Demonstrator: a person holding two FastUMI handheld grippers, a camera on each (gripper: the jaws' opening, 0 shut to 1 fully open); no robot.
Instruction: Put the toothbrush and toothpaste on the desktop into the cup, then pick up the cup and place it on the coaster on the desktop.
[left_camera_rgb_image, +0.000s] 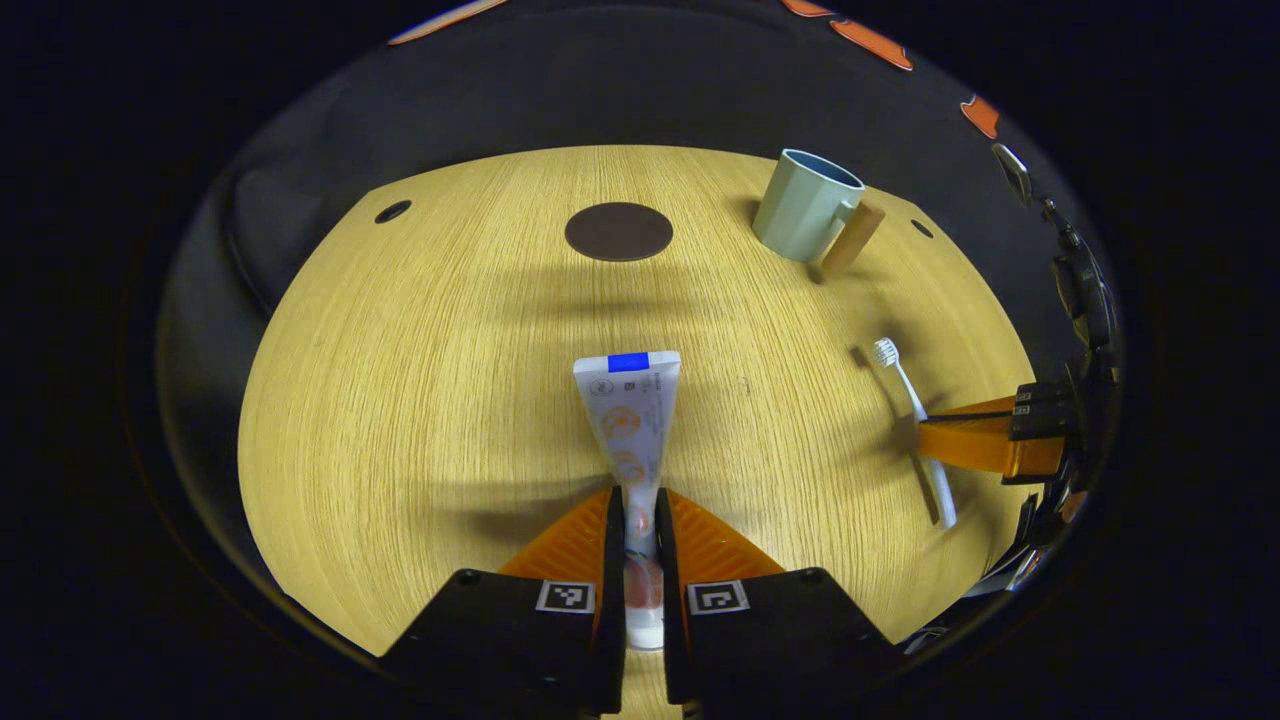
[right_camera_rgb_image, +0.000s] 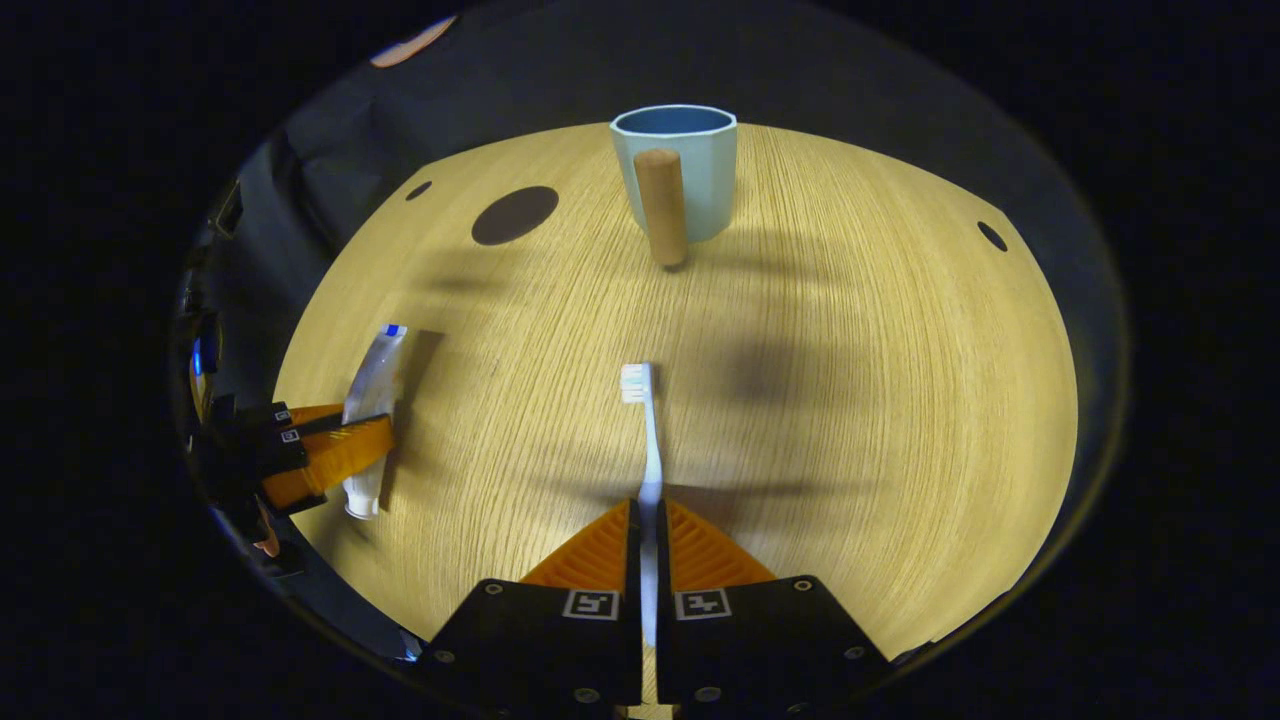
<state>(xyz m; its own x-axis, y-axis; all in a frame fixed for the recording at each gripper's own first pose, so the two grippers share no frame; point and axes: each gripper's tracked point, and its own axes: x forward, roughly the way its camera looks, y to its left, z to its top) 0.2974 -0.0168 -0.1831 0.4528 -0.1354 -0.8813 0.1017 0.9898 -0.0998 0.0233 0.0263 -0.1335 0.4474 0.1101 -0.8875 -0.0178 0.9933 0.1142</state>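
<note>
Faceted cup (right_camera_rgb_image: 675, 170) — wooden handle, seemingly.

Strong light from above falls on the desk (left_camera_rgb_image: 420, 400), bright at its middle and dim toward the rim. Soft, broad shadows cross the wood in both views. The fisheye lens bends the desk's edges; everything stays sharp, without glare.

cup (right_camera_rgb_image: 675, 170): on desk (right_camera_rgb_image: 850, 400), far side
coaster (right_camera_rgb_image: 514, 215): left of cup
toothbrush (right_camera_rgb_image: 645, 440): before cup
toothpaste (right_camera_rgb_image: 370, 420): left of toothbrush
</note>
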